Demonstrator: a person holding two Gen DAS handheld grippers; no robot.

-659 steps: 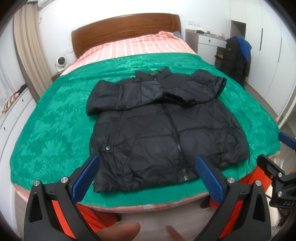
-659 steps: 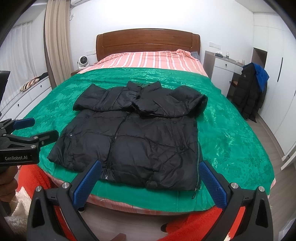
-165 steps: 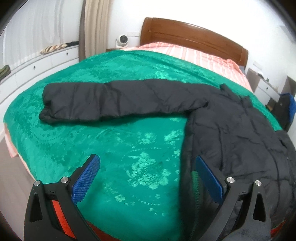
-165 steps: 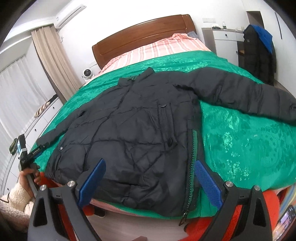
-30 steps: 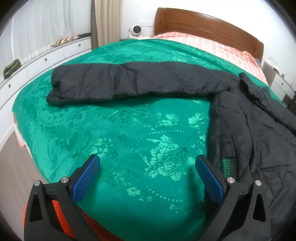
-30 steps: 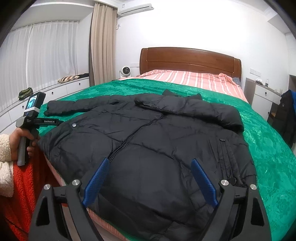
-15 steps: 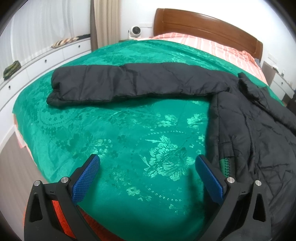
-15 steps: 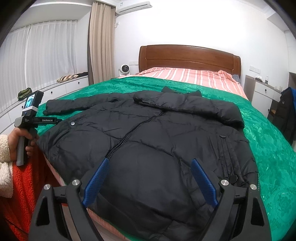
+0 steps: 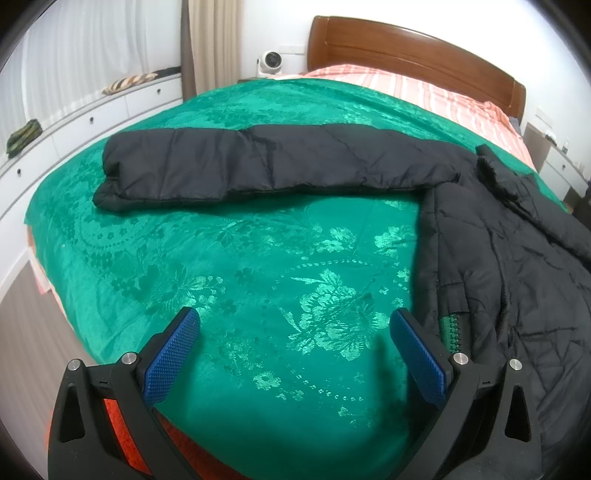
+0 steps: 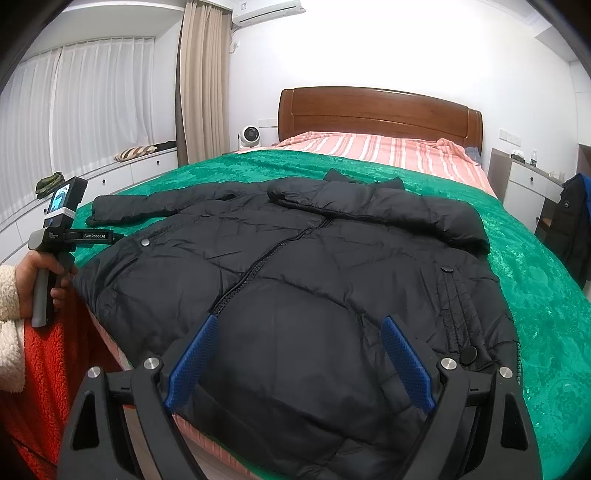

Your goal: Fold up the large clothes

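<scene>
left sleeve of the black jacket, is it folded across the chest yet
No, the left sleeve lies stretched out flat on the green bedspread, away from the body of the black jacket.

Black gripper frames with silver screws, blue textured fingers (image 9: 173, 349), fleecy cream sleeve (image 10: 9, 291).

White walls, wooden headboard (image 10: 380, 110), green bedspread (image 9: 258, 258), beige curtain (image 10: 201, 81), white drawer units (image 10: 524, 188), wall air conditioner (image 10: 267, 9)

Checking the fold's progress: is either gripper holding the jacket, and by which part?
Nothing is held. The left gripper and right gripper are both open, clear of the black jacket.
</scene>
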